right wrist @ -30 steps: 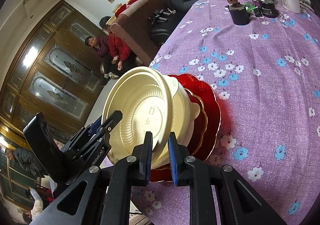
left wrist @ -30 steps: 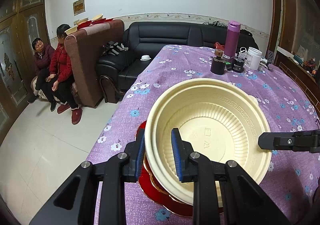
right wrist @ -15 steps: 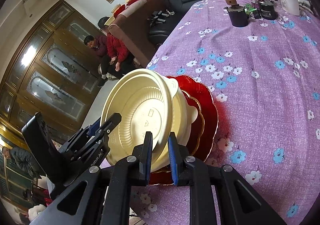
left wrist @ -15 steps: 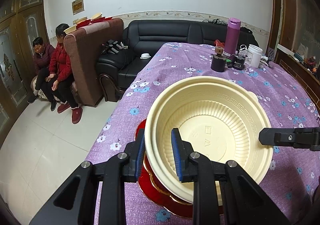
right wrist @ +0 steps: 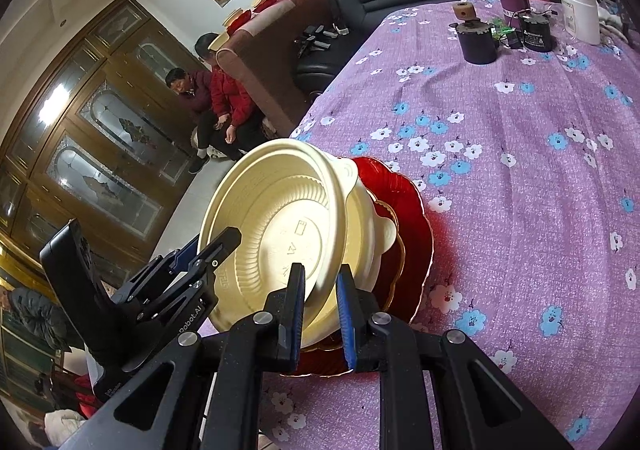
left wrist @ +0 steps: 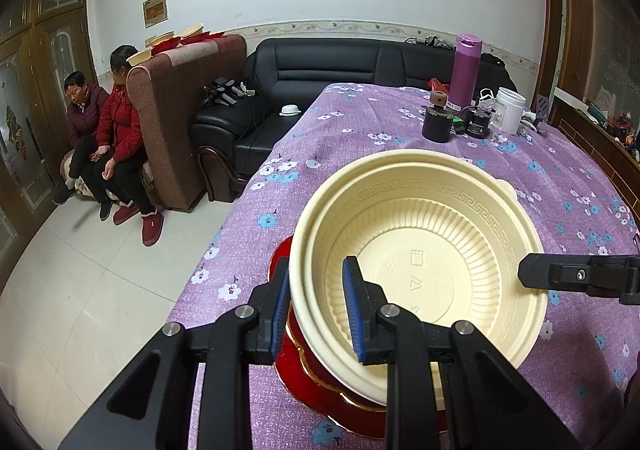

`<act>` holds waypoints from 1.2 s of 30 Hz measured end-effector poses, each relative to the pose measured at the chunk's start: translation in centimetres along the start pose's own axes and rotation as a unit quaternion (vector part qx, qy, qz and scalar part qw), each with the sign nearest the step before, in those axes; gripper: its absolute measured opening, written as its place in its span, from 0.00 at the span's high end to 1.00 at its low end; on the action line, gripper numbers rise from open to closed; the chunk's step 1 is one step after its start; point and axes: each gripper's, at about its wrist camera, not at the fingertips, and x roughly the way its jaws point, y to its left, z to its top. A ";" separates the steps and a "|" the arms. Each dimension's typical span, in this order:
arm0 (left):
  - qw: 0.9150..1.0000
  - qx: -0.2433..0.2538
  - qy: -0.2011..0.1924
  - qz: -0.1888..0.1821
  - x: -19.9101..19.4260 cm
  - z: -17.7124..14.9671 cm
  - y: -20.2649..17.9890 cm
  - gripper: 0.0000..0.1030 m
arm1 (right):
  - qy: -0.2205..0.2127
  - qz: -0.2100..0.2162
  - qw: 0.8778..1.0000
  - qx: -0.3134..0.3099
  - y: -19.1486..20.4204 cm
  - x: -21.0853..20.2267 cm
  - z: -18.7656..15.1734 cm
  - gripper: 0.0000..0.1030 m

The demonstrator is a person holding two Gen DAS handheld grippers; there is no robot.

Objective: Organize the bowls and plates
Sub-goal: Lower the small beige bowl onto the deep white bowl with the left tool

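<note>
A cream plastic bowl (left wrist: 420,262) is held above a second cream bowl (right wrist: 370,234) that rests on stacked red plates (right wrist: 416,218) on the purple floral tablecloth. My left gripper (left wrist: 316,310) is shut on the top bowl's near rim, one finger inside and one outside. My right gripper (right wrist: 320,310) is shut on the opposite rim; it also shows in the left wrist view (left wrist: 576,276) at the right. The top bowl (right wrist: 276,230) sits tilted over the lower one. The red plates (left wrist: 320,390) peek out beneath the bowls.
At the table's far end stand a purple thermos (left wrist: 464,70), a dark cup (left wrist: 437,126), a black jar (left wrist: 478,122) and a white container (left wrist: 510,110). A black sofa (left wrist: 320,78) and a brown armchair (left wrist: 180,122) lie beyond the table's left edge; two people sit there.
The top bowl has risen slightly and levelled between both grippers. The stack under it has stayed in place.
</note>
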 end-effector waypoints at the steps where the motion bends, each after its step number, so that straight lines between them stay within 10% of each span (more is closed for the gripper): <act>1: 1.000 0.000 0.000 0.000 0.0 0.0 0.0 0.77 | 0.000 0.000 1.000 0.000 0.0 0.0 0.0 0.82; 36: 1.000 0.000 0.000 0.000 0.1 0.0 -0.1 0.77 | -0.019 -0.049 0.998 -0.042 1.7 -0.3 -0.5 0.80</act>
